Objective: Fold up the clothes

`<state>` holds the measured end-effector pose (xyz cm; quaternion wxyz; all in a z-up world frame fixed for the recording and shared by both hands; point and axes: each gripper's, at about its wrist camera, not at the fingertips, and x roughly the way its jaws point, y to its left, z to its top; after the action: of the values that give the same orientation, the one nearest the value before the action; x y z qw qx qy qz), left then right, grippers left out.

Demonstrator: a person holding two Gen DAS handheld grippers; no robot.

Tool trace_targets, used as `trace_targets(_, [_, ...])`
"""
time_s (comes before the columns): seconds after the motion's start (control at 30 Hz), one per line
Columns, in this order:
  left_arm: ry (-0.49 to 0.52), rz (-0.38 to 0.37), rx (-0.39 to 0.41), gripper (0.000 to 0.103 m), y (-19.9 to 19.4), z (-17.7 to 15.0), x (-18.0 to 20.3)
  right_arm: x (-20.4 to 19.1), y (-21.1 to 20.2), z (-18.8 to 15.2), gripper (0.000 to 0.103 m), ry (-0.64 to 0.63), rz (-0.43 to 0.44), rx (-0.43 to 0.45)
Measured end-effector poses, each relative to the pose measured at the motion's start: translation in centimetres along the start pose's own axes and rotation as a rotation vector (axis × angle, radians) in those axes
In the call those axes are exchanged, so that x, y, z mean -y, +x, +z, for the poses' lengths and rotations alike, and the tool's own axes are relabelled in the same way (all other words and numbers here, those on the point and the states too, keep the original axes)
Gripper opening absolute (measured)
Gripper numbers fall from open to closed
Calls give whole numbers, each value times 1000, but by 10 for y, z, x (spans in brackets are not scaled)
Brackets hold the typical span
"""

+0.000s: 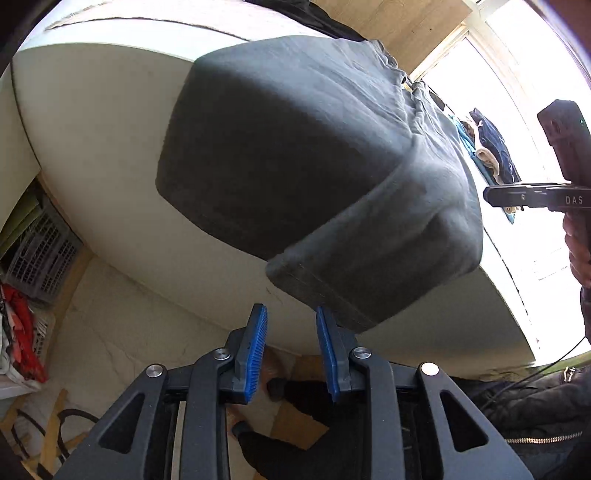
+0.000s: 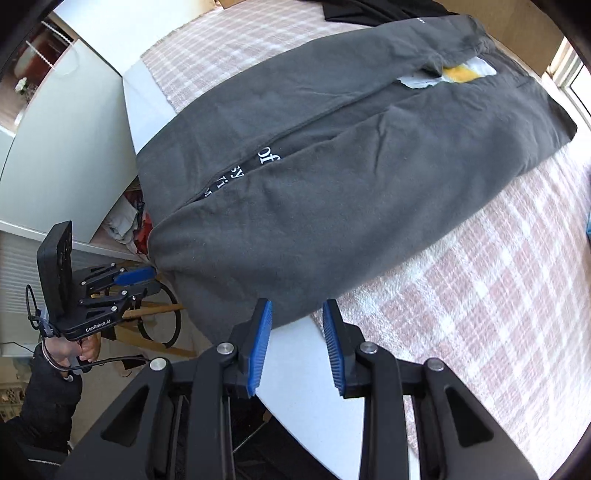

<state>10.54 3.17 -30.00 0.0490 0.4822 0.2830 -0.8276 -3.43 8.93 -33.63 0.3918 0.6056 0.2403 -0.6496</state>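
Note:
A dark grey sweatshirt (image 2: pixel 332 177) lies folded lengthwise on the table's pink checked cloth (image 2: pixel 498 295). White lettering (image 2: pixel 267 155) shows in the fold, and a yellow and white patch (image 2: pixel 458 74) at the far end. Its near end hangs over the white table edge (image 2: pixel 291 354), also seen from below in the left wrist view as the sweatshirt (image 1: pixel 295 155). My right gripper (image 2: pixel 297 312) is open just short of the hanging hem. My left gripper (image 1: pixel 291 321) is open below the draped corner, apart from it. It appears from the side as the left gripper (image 2: pixel 147 282), held by a hand (image 2: pixel 79 350).
A grey crate (image 1: pixel 40 254) and red clothes (image 1: pixel 22 332) sit low on the left. Blue clothes (image 1: pixel 491 155) lie near the bright window. A black garment (image 2: pixel 369 11) lies at the table's far end. A white cabinet (image 2: pixel 66 129) and a wooden frame (image 2: pixel 162 314) stand beside the table.

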Motion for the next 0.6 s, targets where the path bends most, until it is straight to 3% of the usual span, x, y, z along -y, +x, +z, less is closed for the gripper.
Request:
trace_targets(0.13, [91,-40,9,38,4,10,-3,-4,3,-7,30,89,31,-24])
trace_targets(0.3, [148,-140,-16,38,9,12,3,-15,0,-14,30,139,35,-20])
trace_targets(0.4, [177,-202,-37,30,11,12,6,-26,-5,-23,31,156,35,-26])
trace_targets(0.47, [190,-233,-53,9,8,10,8,-30,-1,-23,33,167,21,-34])
trace_targets(0.6, [205,-284,-61,3,-10,3,8,-37,9,-12,36,209,47,-4])
